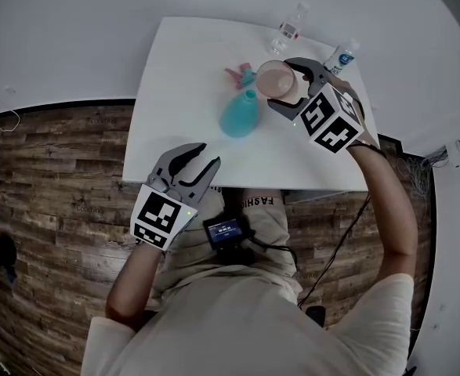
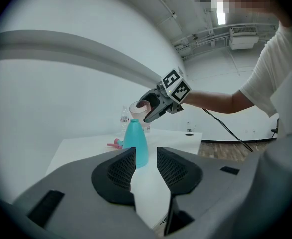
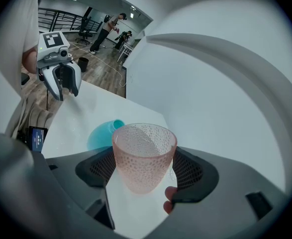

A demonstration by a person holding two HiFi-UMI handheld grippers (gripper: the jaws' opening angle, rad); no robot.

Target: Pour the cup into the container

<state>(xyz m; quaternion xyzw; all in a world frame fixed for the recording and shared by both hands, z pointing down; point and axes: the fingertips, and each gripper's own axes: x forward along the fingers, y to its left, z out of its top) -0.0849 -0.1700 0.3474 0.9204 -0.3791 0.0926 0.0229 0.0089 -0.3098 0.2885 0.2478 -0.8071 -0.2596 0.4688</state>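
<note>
Looks like the pour itself, just short of the container. Gripping the dimpled pink cup in the right claw, pads shut on opposite sides of its wall, raised clear of the tabletop over its far right part and tipped towards the teal bottle. Aiming at that bottle, upright near the middle of the tabletop, neck open, with its pink spray head lying just beyond it towards the far edge. Holding the left claw at the near edge, towards the near left corner, jaws a little apart with nothing between them, well apart from the bottle. Cannot tell from any view whether liquid sits in the cup. To do this well: bring the lowest point of the cup's rim directly above the neck and close to it before tilting more, since a wide rim over a narrow opening probably spills at any offset. Roll the wrist slowly for a thin stream, and check the line from the head view. Possibly worth steadying the bottle's body with the left claw, as a light plastic bottle likely topples if nudged. Steer clear of the two clear bottles near the far right corner when swinging the cup back
</note>
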